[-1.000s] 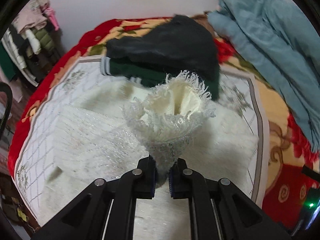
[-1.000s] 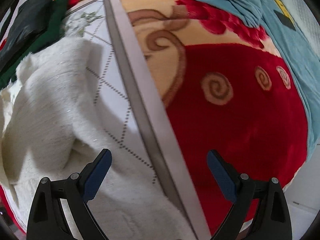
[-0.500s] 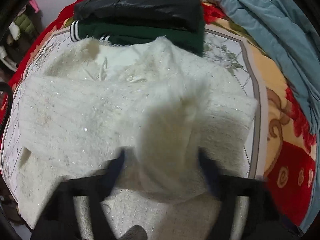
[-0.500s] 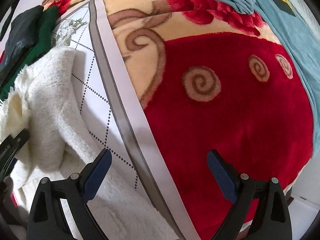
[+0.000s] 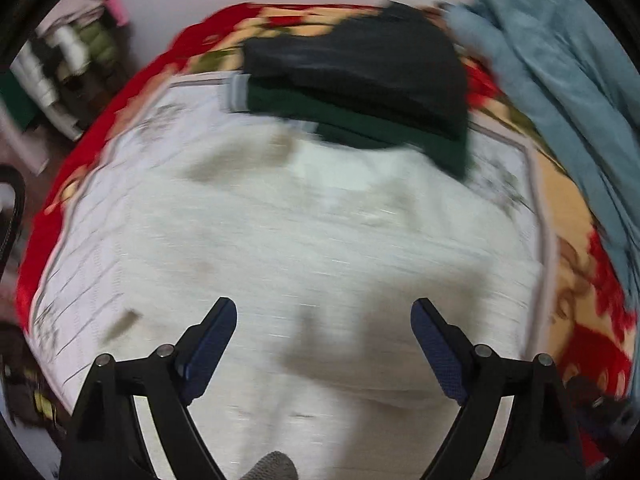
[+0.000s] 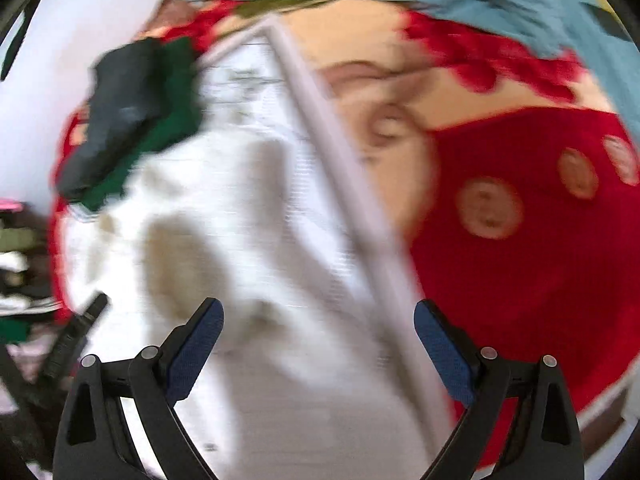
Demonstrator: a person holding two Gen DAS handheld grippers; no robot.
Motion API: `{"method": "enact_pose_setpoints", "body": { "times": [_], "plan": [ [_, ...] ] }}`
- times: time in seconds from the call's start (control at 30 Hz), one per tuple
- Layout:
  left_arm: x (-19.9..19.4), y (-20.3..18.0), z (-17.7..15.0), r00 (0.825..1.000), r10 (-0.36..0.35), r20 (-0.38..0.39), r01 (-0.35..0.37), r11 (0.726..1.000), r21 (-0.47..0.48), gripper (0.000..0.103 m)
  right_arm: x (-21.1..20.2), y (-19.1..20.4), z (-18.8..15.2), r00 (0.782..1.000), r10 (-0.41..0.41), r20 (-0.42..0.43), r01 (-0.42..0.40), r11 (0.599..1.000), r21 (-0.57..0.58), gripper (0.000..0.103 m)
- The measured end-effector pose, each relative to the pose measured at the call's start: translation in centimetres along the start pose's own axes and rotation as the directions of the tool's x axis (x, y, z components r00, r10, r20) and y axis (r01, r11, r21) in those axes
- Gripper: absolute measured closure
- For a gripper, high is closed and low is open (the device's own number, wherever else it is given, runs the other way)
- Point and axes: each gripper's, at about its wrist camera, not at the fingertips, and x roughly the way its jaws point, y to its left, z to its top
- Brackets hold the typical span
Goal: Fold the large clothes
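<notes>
A white fuzzy sweater [image 5: 304, 248] lies spread on a white patterned sheet on the bed; both views are motion-blurred. My left gripper [image 5: 324, 332] is open and empty, above the sweater's near part. My right gripper [image 6: 318, 336] is open and empty, above the sweater's right edge [image 6: 224, 240] and the sheet's grey border [image 6: 348, 184]. The left gripper's arm [image 6: 76, 332] shows at the left of the right wrist view.
A folded stack of a black garment [image 5: 360, 60] on a dark green one [image 5: 360, 120] sits just behind the sweater. A blue cloth [image 5: 560, 80] lies heaped at the right. The red and tan blanket [image 6: 520, 240] covers the bed. Clothes [image 5: 68, 60] hang at far left.
My left gripper let go of the bunched sweater part, which now lies flat, and pulled back open. My right gripper stayed open and swung left over the sweater's edge.
</notes>
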Motion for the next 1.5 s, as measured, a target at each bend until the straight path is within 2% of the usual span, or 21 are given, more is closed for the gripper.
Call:
{"method": "enact_pose_setpoints", "body": {
  "times": [0.07, 0.13, 0.2, 0.27, 0.33, 0.4, 0.47, 0.5, 0.53, 0.57, 0.63, 0.73, 1.0, 1.1, 1.23, 1.37, 1.5],
  "plan": [
    [0.4, 3.4, 0.3, 0.998, 0.063, -0.006, -0.063, 0.997, -0.046, 0.014, 0.9, 2.4, 0.7, 0.995, 0.094, -0.025, -0.095, 0.995, -0.023, 0.006],
    [1.1, 5.9, 0.3, 0.993, 0.120, -0.016, -0.120, 0.991, -0.060, 0.014, 1.9, 4.4, 1.2, 0.990, 0.135, -0.036, -0.137, 0.989, -0.056, 0.006],
    [2.3, 7.6, 0.3, 0.979, 0.203, -0.029, -0.205, 0.978, -0.046, 0.014, 3.4, 6.4, 1.8, 0.984, 0.164, -0.067, -0.168, 0.984, -0.064, 0.006],
    [3.3, 9.0, 0.2, 0.974, 0.222, -0.045, -0.224, 0.973, -0.051, 0.014, 5.6, 8.6, 2.6, 0.972, 0.204, -0.116, -0.213, 0.974, -0.076, 0.006],
    [4.4, 10.1, 0.2, 0.972, 0.225, -0.068, -0.229, 0.971, -0.063, 0.014, 7.5, 9.8, 2.9, 0.970, 0.200, -0.137, -0.212, 0.974, -0.082, 0.006],
    [5.0, 10.3, 0.4, 0.971, 0.225, -0.076, -0.230, 0.971, -0.066, 0.014, 10.2, 10.8, 2.9, 0.960, 0.200, -0.197, -0.219, 0.973, -0.080, 0.011],
    [5.3, 10.1, 0.5, 0.972, 0.225, -0.068, -0.229, 0.972, -0.054, 0.014, 12.6, 11.3, 2.7, 0.950, 0.184, -0.251, -0.209, 0.975, -0.078, 0.035],
    [5.3, 10.0, 0.6, 0.972, 0.228, -0.063, -0.231, 0.972, -0.048, 0.014, 13.7, 11.5, 2.2, 0.947, 0.166, -0.274, -0.194, 0.978, -0.077, 0.039],
    [5.4, 9.7, 0.7, 0.973, 0.222, -0.057, -0.225, 0.973, -0.043, 0.014, 14.3, 11.5, 2.0, 0.950, 0.142, -0.280, -0.170, 0.982, -0.078, 0.048],
    [5.3, 9.6, 0.8, 0.975, 0.215, -0.053, -0.217, 0.975, -0.041, 0.014, 14.7, 11.6, 1.8, 0.954, 0.127, -0.272, -0.156, 0.984, -0.088, 0.063],
    [5.2, 9.2, 1.1, 0.979, 0.199, -0.050, -0.200, 0.979, -0.035, 0.014, 14.5, 11.9, 1.5, 0.963, 0.096, -0.250, -0.129, 0.984, -0.120, 0.081],
    [5.1, 8.7, 1.5, 0.985, 0.162, -0.057, -0.164, 0.986, -0.034, 0.014, 12.9, 12.4, 1.2, 0.978, 0.080, -0.194, -0.114, 0.979, -0.169, 0.088],
    [4.6, 7.7, 2.1, 0.993, 0.110, -0.050, -0.111, 0.994, -0.023, 0.014, 6.5, 11.6, 2.5, 0.989, 0.126, -0.074, -0.136, 0.978, -0.160, 0.090],
    [5.0, 7.6, 2.2, 0.992, 0.108, -0.057, -0.110, 0.994, -0.020, 0.014, 5.9, 10.5, 3.4, 0.991, 0.115, -0.068, -0.124, 0.981, -0.146, 0.090],
    [6.7, 8.0, 2.5, 0.987, 0.148, -0.066, -0.149, 0.989, -0.012, 0.014, 9.0, 9.1, 4.0, 0.995, 0.042, -0.090, -0.054, 0.990, -0.133, 0.090],
    [10.9, 9.2, 2.8, 0.969, 0.209, -0.131, -0.211, 0.978, 0.002, 0.014, 13.1, 8.0, 4.0, 0.988, -0.010, -0.156, -0.011, 0.992, -0.128, 0.085],
    [12.7, 10.1, 2.9, 0.958, 0.237, -0.163, -0.236, 0.971, 0.030, 0.014, 13.6, 7.8, 4.8, 0.979, 0.022, -0.205, -0.047, 0.992, -0.119, 0.077]
  ]
}}
